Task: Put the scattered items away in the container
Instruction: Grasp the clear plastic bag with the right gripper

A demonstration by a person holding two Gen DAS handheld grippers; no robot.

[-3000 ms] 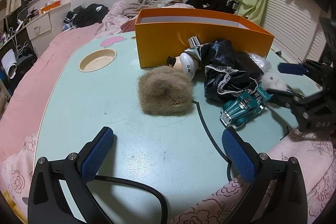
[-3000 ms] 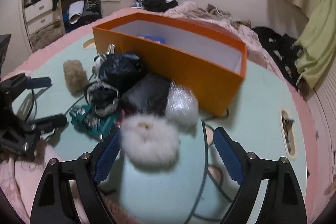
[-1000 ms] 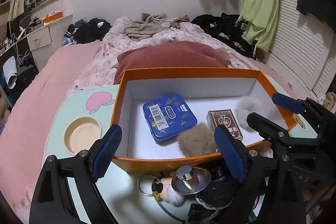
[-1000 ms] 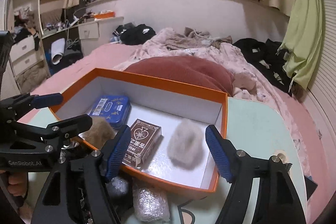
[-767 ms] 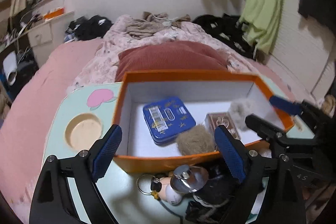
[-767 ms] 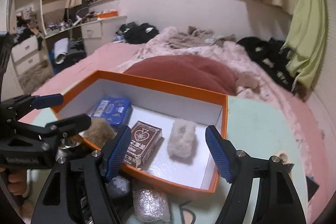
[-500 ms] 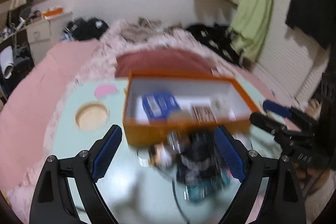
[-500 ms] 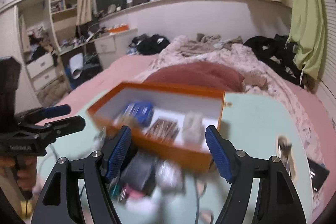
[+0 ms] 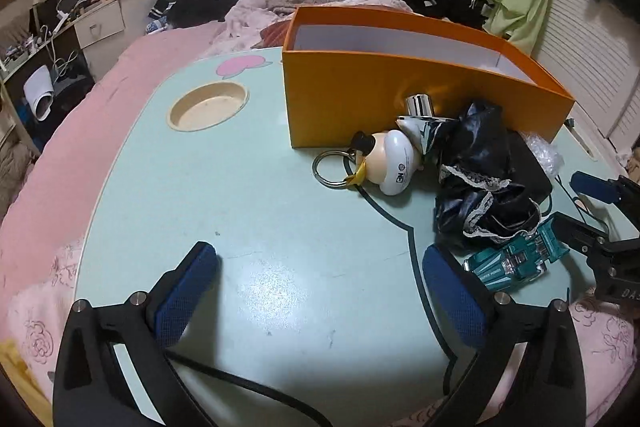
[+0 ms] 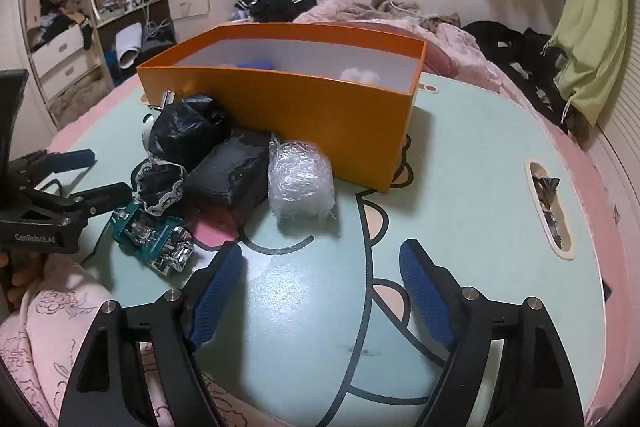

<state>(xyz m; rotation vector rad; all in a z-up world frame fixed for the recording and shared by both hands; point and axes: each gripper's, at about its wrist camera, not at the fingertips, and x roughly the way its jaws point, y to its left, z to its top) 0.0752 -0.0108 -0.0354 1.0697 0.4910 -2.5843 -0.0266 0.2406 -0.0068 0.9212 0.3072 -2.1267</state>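
The orange box [image 9: 400,95] stands at the back of the mint table; it also shows in the right wrist view [image 10: 320,107], with a white puff [image 10: 360,75] and a blue tin [image 10: 256,63] inside. In front lie a round doll keychain [image 9: 392,163], a chrome funnel [image 9: 418,115], black lace cloth [image 9: 480,179], a teal toy car [image 9: 516,261], a black pouch [image 10: 232,171] and a bubble-wrap bundle [image 10: 301,183]. My left gripper [image 9: 320,291] is open and empty above the table's near side. My right gripper [image 10: 320,291] is open and empty near the bundle.
A round cup recess [image 9: 208,107] sits in the table [image 9: 240,219] left of the box. A slot with foil scraps [image 10: 550,203] is at the table's right. Pink bedding surrounds the table. A black cable [image 9: 248,387] runs under my left gripper.
Both grippers have pulled back from above the box and dropped low over the table's near side. The brown and white puffs now lie in the box.
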